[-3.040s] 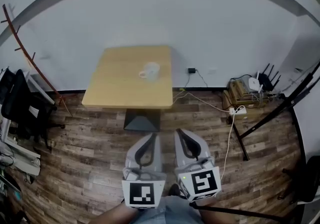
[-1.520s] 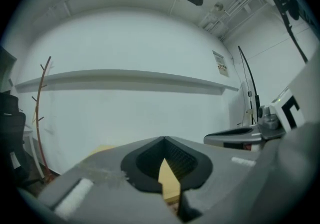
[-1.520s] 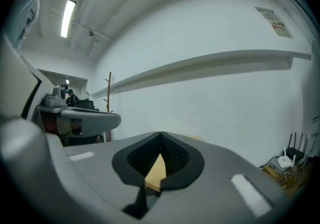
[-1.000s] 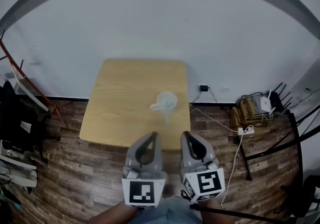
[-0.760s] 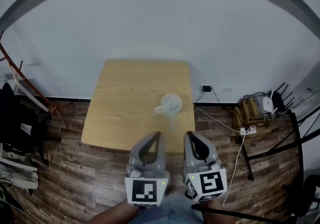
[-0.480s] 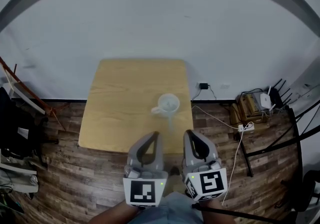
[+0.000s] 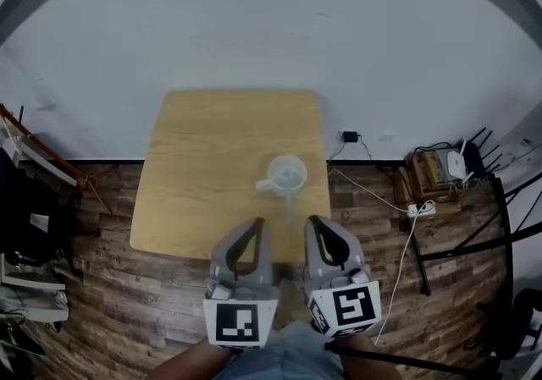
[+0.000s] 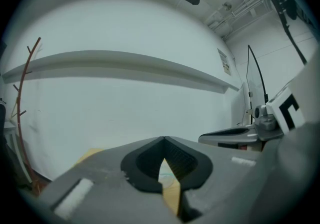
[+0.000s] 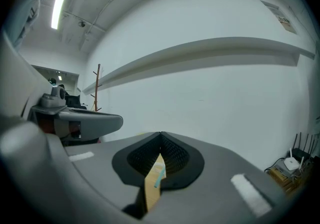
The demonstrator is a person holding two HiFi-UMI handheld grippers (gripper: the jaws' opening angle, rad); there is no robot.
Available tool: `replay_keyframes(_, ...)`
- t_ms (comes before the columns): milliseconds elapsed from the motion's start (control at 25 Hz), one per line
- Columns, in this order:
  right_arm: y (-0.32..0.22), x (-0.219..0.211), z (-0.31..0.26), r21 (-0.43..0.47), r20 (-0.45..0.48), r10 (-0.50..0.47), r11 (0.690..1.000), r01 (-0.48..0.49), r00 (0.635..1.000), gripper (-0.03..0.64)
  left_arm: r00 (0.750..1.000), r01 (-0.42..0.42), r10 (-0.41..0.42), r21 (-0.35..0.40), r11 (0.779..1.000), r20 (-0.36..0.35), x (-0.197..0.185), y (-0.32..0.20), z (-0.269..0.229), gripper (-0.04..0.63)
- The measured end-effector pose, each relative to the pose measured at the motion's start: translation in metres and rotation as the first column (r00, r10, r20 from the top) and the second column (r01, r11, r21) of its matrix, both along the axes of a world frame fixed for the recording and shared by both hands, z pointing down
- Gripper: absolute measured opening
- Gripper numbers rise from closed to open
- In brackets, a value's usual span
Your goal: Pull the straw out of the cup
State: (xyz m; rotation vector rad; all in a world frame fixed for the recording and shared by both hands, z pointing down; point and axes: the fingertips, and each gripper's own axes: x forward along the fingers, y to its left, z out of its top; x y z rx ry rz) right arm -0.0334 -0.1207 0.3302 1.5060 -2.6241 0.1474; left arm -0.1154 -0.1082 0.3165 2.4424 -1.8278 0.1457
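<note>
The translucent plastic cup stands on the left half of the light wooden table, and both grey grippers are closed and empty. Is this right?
Only the side is wrong: in the head view the translucent plastic cup stands on the right half of the light wooden table. The left gripper and the right gripper are closed and empty.

Pale wooden table; translucent white cup; teal straw; brown plank floor.
</note>
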Motion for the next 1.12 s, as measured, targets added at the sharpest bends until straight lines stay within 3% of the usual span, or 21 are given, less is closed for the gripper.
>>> replay_keyframes(400,-0.030,-0.007,0.015,-0.046,0.003,-0.028,0.999,0.028,1.000,0.008,1.000,0.024,-0.024,-0.050,0.998,0.005,-0.005,-0.030,0.017,0.017)
replay_keyframes(720,-0.052,-0.016,0.046,-0.115,0.000,-0.045,0.992,0.045,0.999,0.016,0.999,0.053,-0.052,-0.144,0.988,0.009,-0.015,-0.049,0.049,0.018)
replay_keyframes(880,-0.061,-0.022,0.065,-0.152,-0.003,-0.057,0.987,0.056,0.998,0.077,0.998,0.067,-0.064,-0.208,0.976,0.020,-0.021,-0.057,0.074,0.018)
replay_keyframes(1000,-0.066,-0.023,0.079,-0.180,-0.017,-0.047,0.983,0.043,0.999,0.185,0.997,0.081,-0.077,-0.247,0.966,0.027,-0.028,-0.060,0.090,0.017)
replay_keyframes(1120,-0.070,-0.025,0.096,-0.214,-0.029,-0.039,0.976,0.032,0.999,0.235,0.996,0.093,-0.088,-0.279,0.956,0.031,-0.033,-0.062,0.105,0.018)
